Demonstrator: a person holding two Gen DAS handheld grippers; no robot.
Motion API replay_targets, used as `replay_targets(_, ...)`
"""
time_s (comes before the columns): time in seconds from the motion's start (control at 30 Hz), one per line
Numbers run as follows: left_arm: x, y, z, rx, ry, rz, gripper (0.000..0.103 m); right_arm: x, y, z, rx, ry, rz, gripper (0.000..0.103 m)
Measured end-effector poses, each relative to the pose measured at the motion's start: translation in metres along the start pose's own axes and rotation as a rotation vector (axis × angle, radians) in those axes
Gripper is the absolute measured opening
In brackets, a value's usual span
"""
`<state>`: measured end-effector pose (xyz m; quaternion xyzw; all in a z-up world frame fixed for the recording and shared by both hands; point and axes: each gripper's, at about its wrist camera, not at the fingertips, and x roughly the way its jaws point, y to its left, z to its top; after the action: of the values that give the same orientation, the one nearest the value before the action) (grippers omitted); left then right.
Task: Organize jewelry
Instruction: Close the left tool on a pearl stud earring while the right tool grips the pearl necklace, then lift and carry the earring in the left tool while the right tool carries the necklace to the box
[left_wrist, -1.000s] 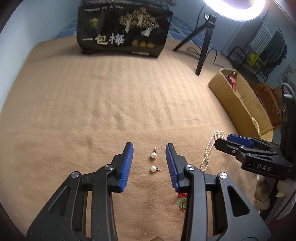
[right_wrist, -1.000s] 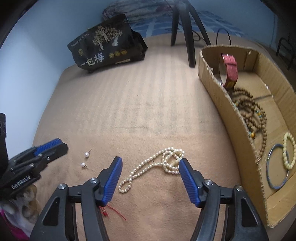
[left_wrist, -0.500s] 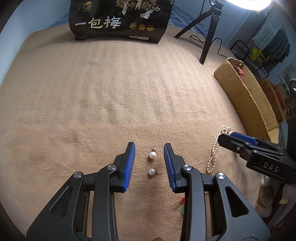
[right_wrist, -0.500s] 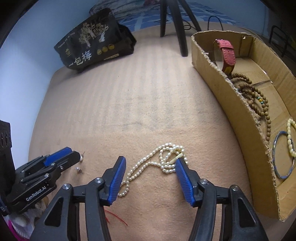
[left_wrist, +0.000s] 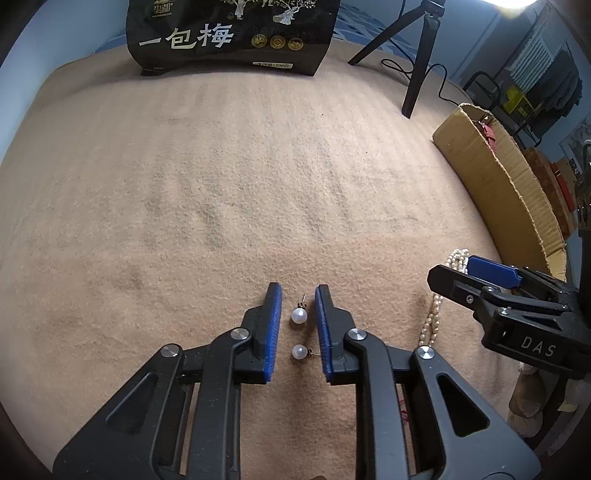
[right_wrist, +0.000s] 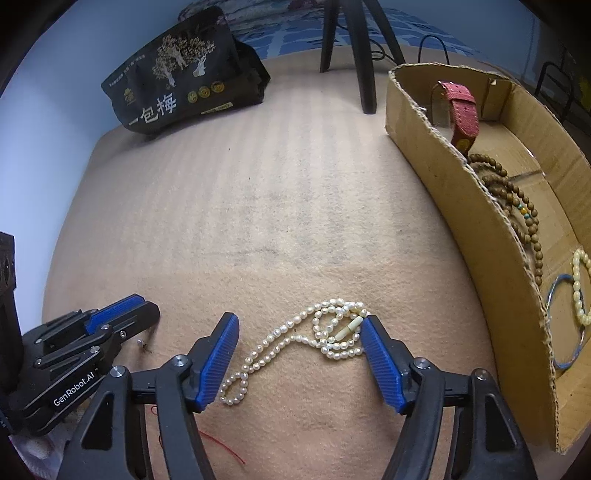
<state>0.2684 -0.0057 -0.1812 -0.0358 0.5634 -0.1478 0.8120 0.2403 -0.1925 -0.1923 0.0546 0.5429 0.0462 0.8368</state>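
Left tool (left_wrist: 298, 295) lowered over two pearl earrings (left_wrist: 299, 315) near front edge of tan blanket (left_wrist: 229, 192); jaws just narrowed, earrings between blue pads, gap seen each side (not gripped). Right tool (right_wrist: 300, 326) held wide, jaws just spread, pearl necklace (right_wrist: 295, 339) lying between, untouched. Cardboard box (right_wrist: 476, 236) at right edge, beads and red strap (right_wrist: 460, 107) inside.

Left gripper (left_wrist: 298, 295) jaws, just closing, flank two pearl earrings (left_wrist: 299, 315).
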Motion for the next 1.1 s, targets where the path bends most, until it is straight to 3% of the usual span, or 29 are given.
replay_targets(0.23, 0.003, 0.003, 0.001, -0.009, 0.002, 0.008, 0.007, 0.01, 0.012, 0.0, -0.079, 0.021, -0.077, 0.069)
replay_targets(0.33, 0.001, 0.004, 0.0, -0.016, -0.002, 0.01, 0.007, 0.01, 0.014, 0.0, -0.109, 0.01, -0.115, 0.052)
replay_targets(0.4, 0.0, 0.005, 0.0, -0.018, -0.003, 0.01, 0.007, 0.008, 0.013, 0.0, -0.113, 0.005, -0.114, 0.035)
replay_targets(0.5, -0.003, 0.007, -0.001, -0.029, -0.006, 0.005, 0.007, 0.006, 0.01, 0.0, -0.121, -0.001, -0.115, 0.019)
replay_targets(0.7, -0.011, 0.012, 0.0, -0.055, -0.022, -0.004, 0.006, -0.001, 0.0, 0.0, -0.096, -0.01, -0.073, 0.001)
replay_targets(1.1, -0.03, 0.006, 0.0, -0.056, -0.064, -0.019, 0.006, -0.03, 0.005, 0.001, -0.089, -0.083, -0.013, 0.001)
